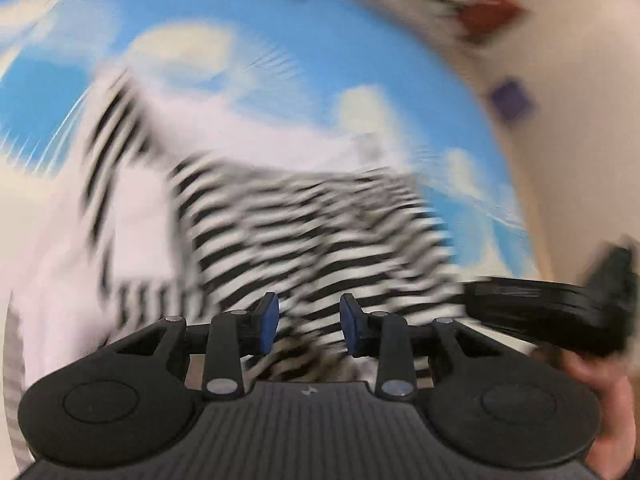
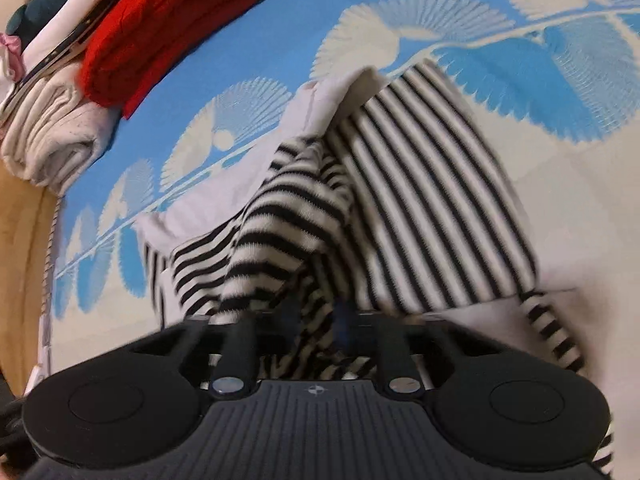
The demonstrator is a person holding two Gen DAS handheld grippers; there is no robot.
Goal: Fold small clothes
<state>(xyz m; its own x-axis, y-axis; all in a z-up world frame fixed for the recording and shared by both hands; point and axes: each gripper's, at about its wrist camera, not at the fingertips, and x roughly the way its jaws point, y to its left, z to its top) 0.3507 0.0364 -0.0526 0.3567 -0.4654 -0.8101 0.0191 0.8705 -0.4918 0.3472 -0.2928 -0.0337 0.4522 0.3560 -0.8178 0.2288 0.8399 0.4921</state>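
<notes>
1. My left tongs (image 1: 308, 322) stand released, blue pads apart with nothing between them, hovering just above the near edge of the striped garment (image 1: 304, 224). This view is badly blurred.
2. The striped garment (image 2: 320, 216), black and white with a plain white part, lies rumpled on the blue sheet (image 2: 248, 40) with its pale leaf pattern.
3. My right tongs (image 2: 316, 316) sit at the garment's near edge, and striped cloth drapes over and between their fingers; I cannot tell whether they are clenched on it.
4. Far left of the garment, a red folded cloth (image 2: 168, 20) lies beside a white folded cloth (image 2: 52, 136).
</notes>
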